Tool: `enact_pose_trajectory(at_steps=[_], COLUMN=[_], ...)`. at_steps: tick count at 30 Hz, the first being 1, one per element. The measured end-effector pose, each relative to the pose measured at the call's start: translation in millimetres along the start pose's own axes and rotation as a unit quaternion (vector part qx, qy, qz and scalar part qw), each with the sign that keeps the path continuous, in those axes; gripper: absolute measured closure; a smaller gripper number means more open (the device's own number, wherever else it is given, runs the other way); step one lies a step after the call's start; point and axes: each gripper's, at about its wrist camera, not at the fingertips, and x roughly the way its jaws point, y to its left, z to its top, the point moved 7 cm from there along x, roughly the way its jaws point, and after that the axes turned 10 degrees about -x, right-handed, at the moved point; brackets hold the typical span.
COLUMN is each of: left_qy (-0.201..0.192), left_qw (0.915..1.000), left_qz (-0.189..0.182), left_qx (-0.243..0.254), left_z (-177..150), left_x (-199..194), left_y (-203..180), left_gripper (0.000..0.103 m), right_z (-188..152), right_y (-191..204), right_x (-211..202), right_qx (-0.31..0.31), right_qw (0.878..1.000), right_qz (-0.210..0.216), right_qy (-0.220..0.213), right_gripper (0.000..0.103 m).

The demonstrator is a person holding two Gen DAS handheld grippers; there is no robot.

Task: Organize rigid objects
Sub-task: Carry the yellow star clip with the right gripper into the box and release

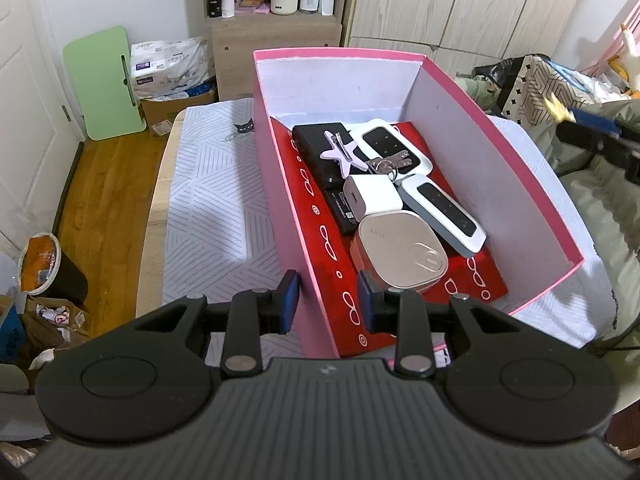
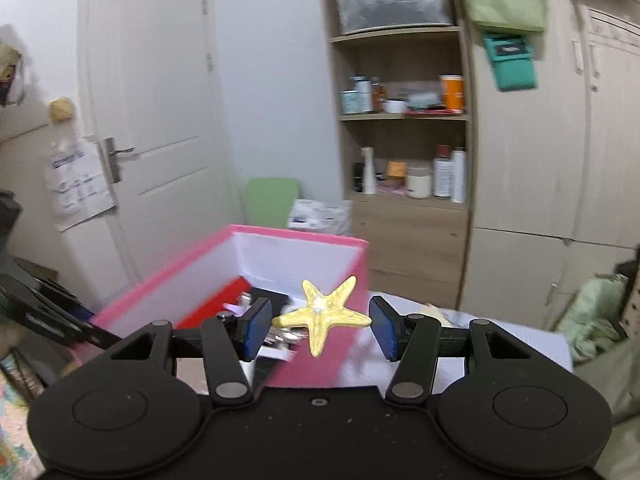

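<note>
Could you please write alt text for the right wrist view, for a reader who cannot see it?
The right tongs hold a yellow starfish by two arm tips, in front of an open pink box with small items inside. Behind stand a white door and wooden shelves of bottles.

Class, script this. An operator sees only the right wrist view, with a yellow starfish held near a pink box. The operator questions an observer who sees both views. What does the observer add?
Operator: I hold the yellow starfish by the pink box. What lies at its end nearest the left gripper?
Observer: A silver tin.
Operator: Any other star inside?
Observer: A purple star clip, lying on a black case.
Operator: And the left fingers?
Observer: They straddle the box's side wall.
</note>
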Motion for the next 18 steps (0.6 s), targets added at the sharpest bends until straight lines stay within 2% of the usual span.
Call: enact_pose_trajectory(at_steps=[6, 10, 13, 18], left_qy=[0.008, 0.007, 0.007, 0.003], left_qw=[0.9998, 0.9997, 0.9997, 0.9996], left_qz=[0.013, 0.02, 0.021, 0.023], left_qx=[0.009, 0.016, 0.015, 0.018], left_z=[2, 1, 1, 0], left_x=[-1, -1, -2, -4], left_y=[-1, -1, 1, -1], left_gripper=[0.077, 0.082, 0.086, 0.086], right_z=[32, 36, 34, 29], right_y=[32, 54, 64, 67], right_x=[38, 70, 94, 130], right_qx=[-0.07, -0.147, -0.196, -0.219], right_qw=[0.996, 0.984, 0.975, 0.965], right_qz=[0.043, 0.081, 0.076, 0.083], right_qy=[0.04, 0.058, 0.075, 0.117], right_gripper=[0.044, 0.044, 0.044, 0.044])
